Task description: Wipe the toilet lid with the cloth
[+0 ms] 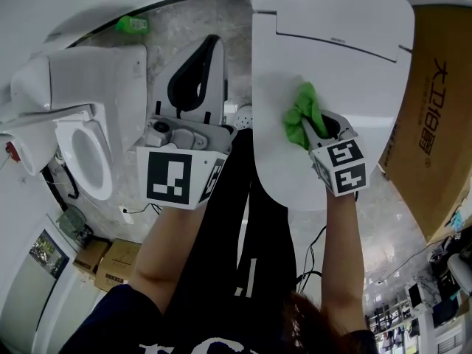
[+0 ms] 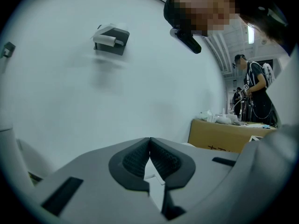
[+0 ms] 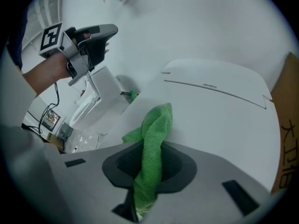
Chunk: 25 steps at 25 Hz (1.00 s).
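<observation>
Presently, my right gripper [image 3: 150, 157] clamps the green cloth [image 3: 158, 120], its long axis running forward onto the toilet lid [image 3: 224, 111]; my left gripper [image 2: 149, 146] closed, empty.

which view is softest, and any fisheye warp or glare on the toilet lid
Left gripper view: softest, heavy fisheye with black corners, a mosaic patch at top, the shut left tool in shade. Right gripper view: same warp, green cloth crisp, toilet lid evenly lit without glare. Head view: sharpest, edges bowed, lid bright.
</observation>
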{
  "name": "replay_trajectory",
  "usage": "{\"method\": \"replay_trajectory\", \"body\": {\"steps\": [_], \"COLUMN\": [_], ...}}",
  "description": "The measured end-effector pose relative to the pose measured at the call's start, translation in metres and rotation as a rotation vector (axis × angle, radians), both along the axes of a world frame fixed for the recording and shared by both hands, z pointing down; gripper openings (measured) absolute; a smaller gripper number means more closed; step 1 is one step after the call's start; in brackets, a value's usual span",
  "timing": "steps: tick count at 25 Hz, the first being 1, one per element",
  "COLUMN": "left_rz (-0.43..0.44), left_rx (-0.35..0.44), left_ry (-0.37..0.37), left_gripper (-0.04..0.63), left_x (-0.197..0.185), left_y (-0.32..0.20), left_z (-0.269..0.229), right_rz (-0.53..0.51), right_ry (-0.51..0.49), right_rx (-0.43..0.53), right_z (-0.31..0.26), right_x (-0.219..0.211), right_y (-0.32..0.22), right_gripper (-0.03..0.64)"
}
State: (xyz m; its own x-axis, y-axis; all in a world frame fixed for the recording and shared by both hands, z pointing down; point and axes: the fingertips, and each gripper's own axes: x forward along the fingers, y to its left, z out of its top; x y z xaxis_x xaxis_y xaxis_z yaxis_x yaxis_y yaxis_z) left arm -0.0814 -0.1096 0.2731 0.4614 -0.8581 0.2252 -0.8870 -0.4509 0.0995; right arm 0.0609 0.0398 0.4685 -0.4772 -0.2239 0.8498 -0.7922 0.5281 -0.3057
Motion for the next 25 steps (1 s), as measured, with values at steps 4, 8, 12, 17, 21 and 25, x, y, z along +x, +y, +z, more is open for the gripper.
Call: {"method": "replay_trajectory", "body": {"steps": [4, 8, 12, 17, 21, 25], "left_rz": [0.006, 0.010, 0.014, 0.020, 0.024, 0.027], "left_rx": [0.000, 0.004, 0.008, 0.013, 0.011, 0.012], "left_ry": [0.001, -0.002, -0.004, -0.003, -0.004, -0.003], "left_gripper": [0.020, 0.020, 0.020, 0.020, 0.020, 0.020], "left_x": [0.002, 0.003, 0.004, 0.006, 0.007, 0.010], "left_y": [0.002, 0.003, 0.003, 0.003, 0.005, 0.006], "left_z": [0.000, -0.002, -0.005, -0.007, -0.007, -0.007], "right_rz": [0.021, 0.038, 0.056, 0.080, 0.102, 0.122], "right_ry": [0.016, 0.034, 0.060, 0.101, 0.139, 0.169], "right_rx": [-0.002, 0.004, 0.005, 0.005, 0.000, -0.004], "right_z": [0.000, 0.000, 0.001, 0.001, 0.002, 0.002], "right_x": [0.013, 0.027, 0.045, 0.072, 0.096, 0.118], "right_y": [0.002, 0.003, 0.005, 0.008, 0.011, 0.015], "right_gripper": [0.083, 0.083, 0.083, 0.083, 0.083, 0.083]}}
